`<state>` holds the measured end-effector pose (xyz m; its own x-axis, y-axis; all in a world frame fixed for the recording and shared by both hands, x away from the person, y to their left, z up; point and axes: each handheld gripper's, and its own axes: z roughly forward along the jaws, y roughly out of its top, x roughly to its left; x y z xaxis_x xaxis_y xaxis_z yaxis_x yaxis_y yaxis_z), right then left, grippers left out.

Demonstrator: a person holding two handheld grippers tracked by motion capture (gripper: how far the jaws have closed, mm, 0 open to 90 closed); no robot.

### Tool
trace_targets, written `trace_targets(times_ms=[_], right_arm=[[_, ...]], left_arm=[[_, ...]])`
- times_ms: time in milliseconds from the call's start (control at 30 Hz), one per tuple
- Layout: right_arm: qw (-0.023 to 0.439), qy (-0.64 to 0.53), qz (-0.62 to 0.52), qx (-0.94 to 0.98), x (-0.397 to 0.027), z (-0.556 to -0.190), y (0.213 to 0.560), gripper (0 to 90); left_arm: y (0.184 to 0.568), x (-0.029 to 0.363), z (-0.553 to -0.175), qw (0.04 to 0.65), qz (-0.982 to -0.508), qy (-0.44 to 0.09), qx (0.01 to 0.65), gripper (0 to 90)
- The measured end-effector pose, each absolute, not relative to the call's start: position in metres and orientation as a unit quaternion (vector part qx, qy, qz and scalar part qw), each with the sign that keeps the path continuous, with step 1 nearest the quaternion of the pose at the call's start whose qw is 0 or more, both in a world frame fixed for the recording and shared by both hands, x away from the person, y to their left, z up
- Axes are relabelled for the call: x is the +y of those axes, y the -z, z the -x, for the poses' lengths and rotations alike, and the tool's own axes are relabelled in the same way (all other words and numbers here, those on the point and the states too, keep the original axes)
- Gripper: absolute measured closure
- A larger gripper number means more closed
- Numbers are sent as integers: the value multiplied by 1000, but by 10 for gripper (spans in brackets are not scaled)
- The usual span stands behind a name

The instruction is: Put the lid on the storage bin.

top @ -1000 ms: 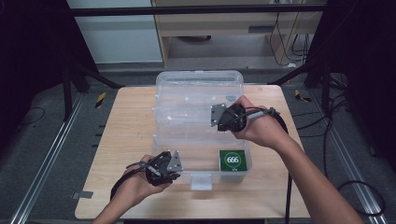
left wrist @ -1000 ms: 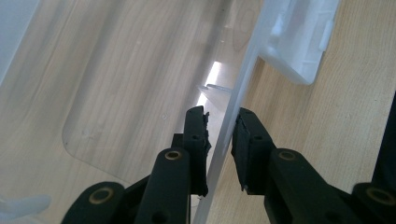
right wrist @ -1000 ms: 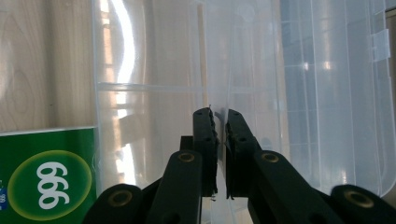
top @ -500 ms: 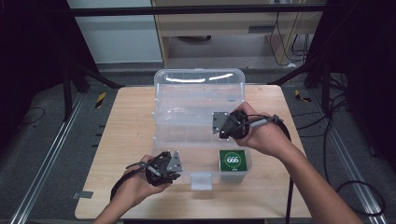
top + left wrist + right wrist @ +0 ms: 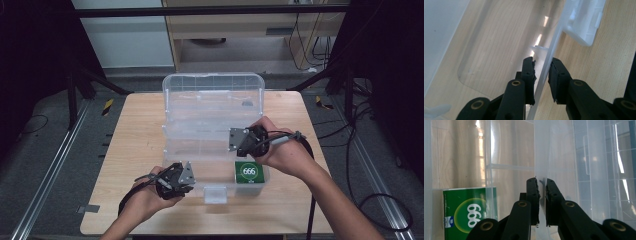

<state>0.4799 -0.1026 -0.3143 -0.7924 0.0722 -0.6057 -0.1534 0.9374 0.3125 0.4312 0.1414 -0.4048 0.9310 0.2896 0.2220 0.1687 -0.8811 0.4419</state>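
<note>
Two grippers work one clear plastic box [image 5: 212, 125], which sits mid-surface [image 5: 130, 150] with its lid [image 5: 212, 92] swung up at the far side. Left gripper [image 5: 541, 75]: fingers pinching the box's near wall, one finger inside, one outside; judged a steadying hold so the box does not slide. The white latch [image 5: 584, 22] hangs just beside that grip, on the outside of the wall. Right gripper [image 5: 541, 195]: fingers pressed nearly together on a thin clear panel inside the box, likely a tray wall or divider; which one, I cannot tell. Inside the box, at its near right corner, lies a green pack [image 5: 467, 212], just beside the right gripper. The pack's label reads "666" in white on a lighter green disc; a small blue mark below is too small to read.
</note>
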Motion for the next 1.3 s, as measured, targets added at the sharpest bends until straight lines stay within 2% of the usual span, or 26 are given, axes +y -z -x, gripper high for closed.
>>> trace_targets(times_ms=[1300], right_arm=[[319,-194,27,927,-111,-453,327,822]], left_arm=[[406,142,-428,220,-956,-152,123,735]])
